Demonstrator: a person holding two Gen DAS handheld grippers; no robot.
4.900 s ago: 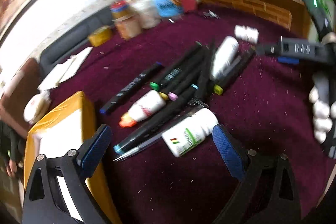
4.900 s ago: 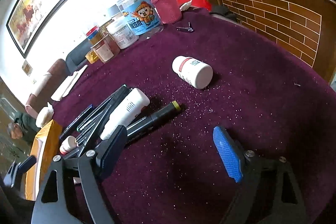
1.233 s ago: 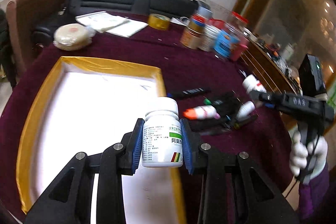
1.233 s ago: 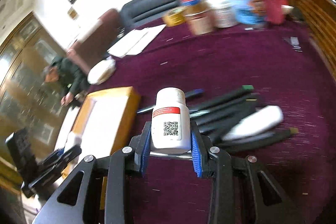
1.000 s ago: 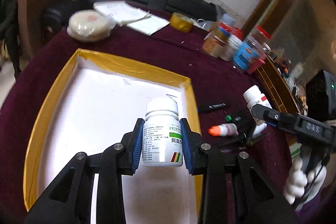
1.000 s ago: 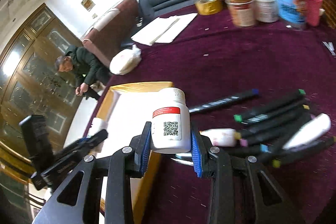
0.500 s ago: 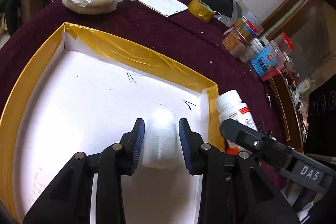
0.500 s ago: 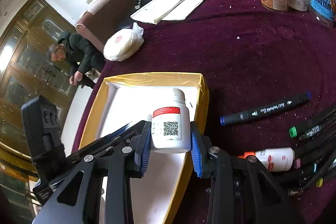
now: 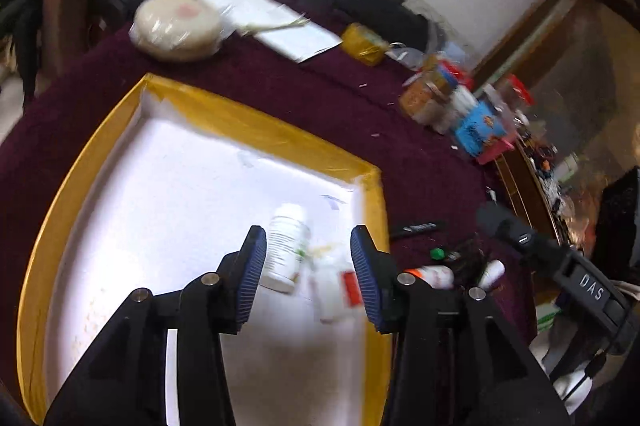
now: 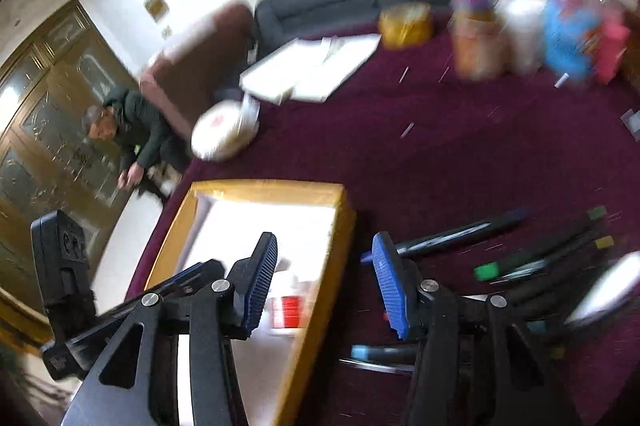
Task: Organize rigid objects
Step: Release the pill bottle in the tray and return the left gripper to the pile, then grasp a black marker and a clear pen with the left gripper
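A yellow-rimmed white tray sits on the maroon table. Two white pill bottles lie inside it near its right wall: the green-label bottle and the red-label bottle, blurred. My left gripper is open and empty above them. My right gripper is open and empty over the tray's right rim; the red-label bottle shows below it inside the tray. Several markers and small white bottles lie on the cloth to the right of the tray.
Jars and containers stand at the table's far right. A tape roll, papers and a wrapped round cake lie at the far side. A person crouches beyond the table's left edge.
Both grippers opened and let their bottles go; both bottles now lie in the tray. Both grippers have pulled back and up a little.
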